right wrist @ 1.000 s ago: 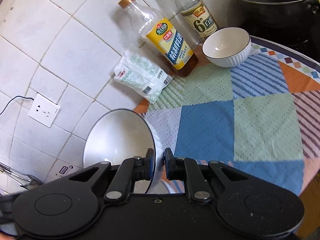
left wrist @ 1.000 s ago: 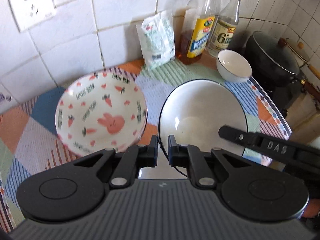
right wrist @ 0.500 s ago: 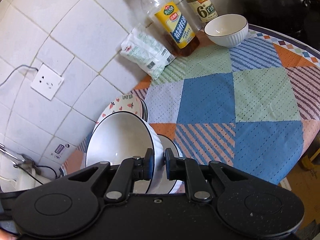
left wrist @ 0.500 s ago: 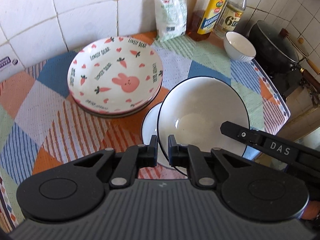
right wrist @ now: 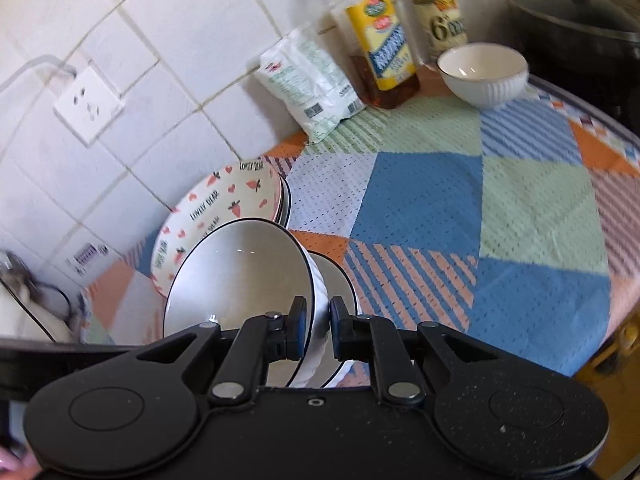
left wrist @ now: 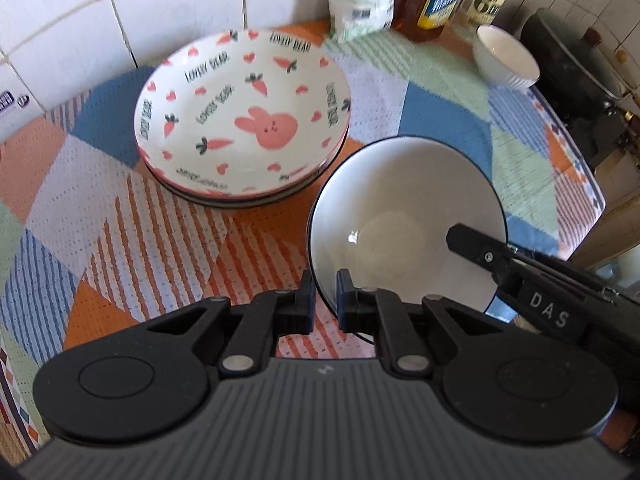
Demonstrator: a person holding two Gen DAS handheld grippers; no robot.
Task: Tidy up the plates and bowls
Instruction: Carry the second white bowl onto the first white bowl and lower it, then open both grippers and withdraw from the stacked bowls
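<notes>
Both grippers hold one white bowl with a black rim (left wrist: pixel 404 220), tilted just above the patchwork cloth. My left gripper (left wrist: pixel 323 292) is shut on its near rim. My right gripper (right wrist: pixel 318 320) is shut on the ribbed wall and rim of the same bowl (right wrist: pixel 240 276); one of its fingers (left wrist: pixel 480 248) reaches over the bowl's right edge in the left wrist view. A second white bowl (right wrist: pixel 338 276) sits right under the held one, mostly hidden. A stack of carrot-and-bunny plates (left wrist: pixel 244 120) rests just behind and to the left, also seen as the plates (right wrist: pixel 224 200) in the right wrist view.
A small white bowl (right wrist: pixel 484 74) stands at the back by two bottles (right wrist: pixel 384 44) and a white bag (right wrist: pixel 308 88) against the tiled wall. A dark lidded wok (left wrist: pixel 576 60) is at the far right. Blue and green cloth patches (right wrist: pixel 480 220) lie bare to the right.
Both grippers have brought the bowl down and toward the plate stack. A second white bowl has come into view beneath it. The held bowl now sits lower over that bowl.
</notes>
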